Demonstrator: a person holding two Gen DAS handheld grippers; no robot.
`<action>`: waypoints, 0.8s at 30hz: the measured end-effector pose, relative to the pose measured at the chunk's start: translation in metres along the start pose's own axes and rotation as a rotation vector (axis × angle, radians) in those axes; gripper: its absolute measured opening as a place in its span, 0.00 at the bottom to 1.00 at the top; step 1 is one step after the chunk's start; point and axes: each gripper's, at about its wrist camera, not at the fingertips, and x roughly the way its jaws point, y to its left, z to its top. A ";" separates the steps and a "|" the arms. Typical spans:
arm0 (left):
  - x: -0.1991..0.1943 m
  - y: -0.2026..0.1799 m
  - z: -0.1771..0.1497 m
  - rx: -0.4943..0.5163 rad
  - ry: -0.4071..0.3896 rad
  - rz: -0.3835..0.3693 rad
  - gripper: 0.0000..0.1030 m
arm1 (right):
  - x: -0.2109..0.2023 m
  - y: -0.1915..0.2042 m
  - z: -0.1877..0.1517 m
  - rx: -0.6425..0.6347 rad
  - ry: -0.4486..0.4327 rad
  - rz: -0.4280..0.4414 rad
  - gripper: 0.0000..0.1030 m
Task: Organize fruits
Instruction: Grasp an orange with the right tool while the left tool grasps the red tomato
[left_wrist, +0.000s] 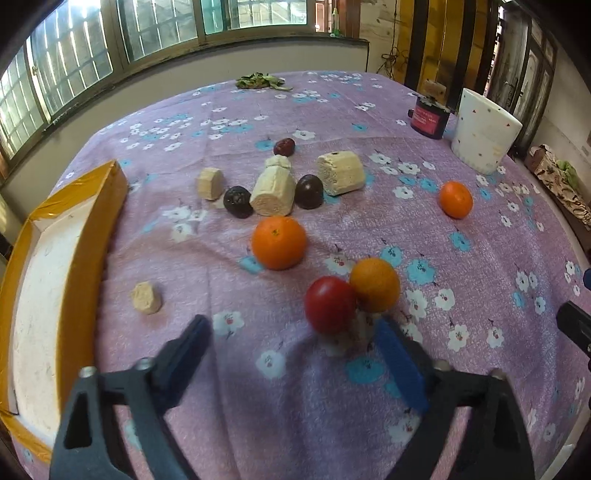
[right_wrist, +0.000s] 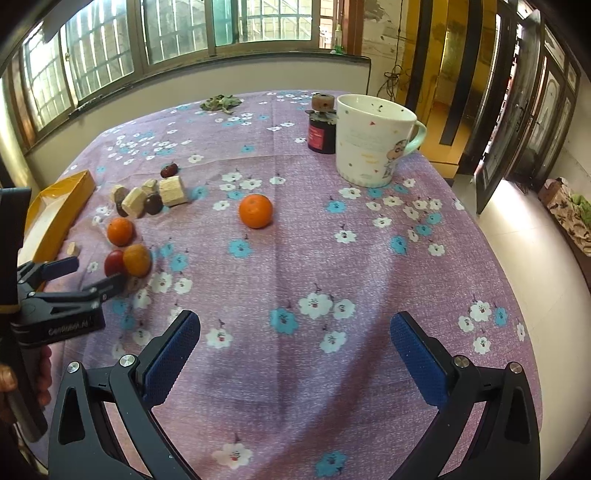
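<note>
Sunlit room, windows behind a worktop (left_wrist: 480, 332) under lilac flowered cloth. Left tongs (left_wrist: 291, 332) apart, empty, angled down just short of the round red tomato (left_wrist: 330, 304), likely lining up a grasp. Touching it, a dull orange mandarin (left_wrist: 375, 284). Right tongs (right_wrist: 295, 332) apart, empty, over bare cloth. Yellow-rimmed cardboard tray (left_wrist: 92, 206) at left, presumably the destination.

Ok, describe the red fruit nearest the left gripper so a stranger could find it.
Start at the yellow-rimmed tray on the purple flowered tablecloth. Toward the near edge, just ahead of the open left gripper, two round fruits touch. Take the smooth red fruit, not the orange beside it.
</note>
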 end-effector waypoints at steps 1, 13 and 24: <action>0.006 0.001 0.001 -0.012 0.021 -0.013 0.62 | 0.001 -0.002 0.000 0.003 0.001 0.003 1.00; 0.008 0.005 0.007 -0.069 0.023 -0.070 0.31 | 0.054 0.002 0.055 -0.030 0.017 0.162 1.00; 0.009 0.012 0.007 -0.084 0.012 -0.116 0.31 | 0.112 0.033 0.075 -0.197 0.084 0.169 0.32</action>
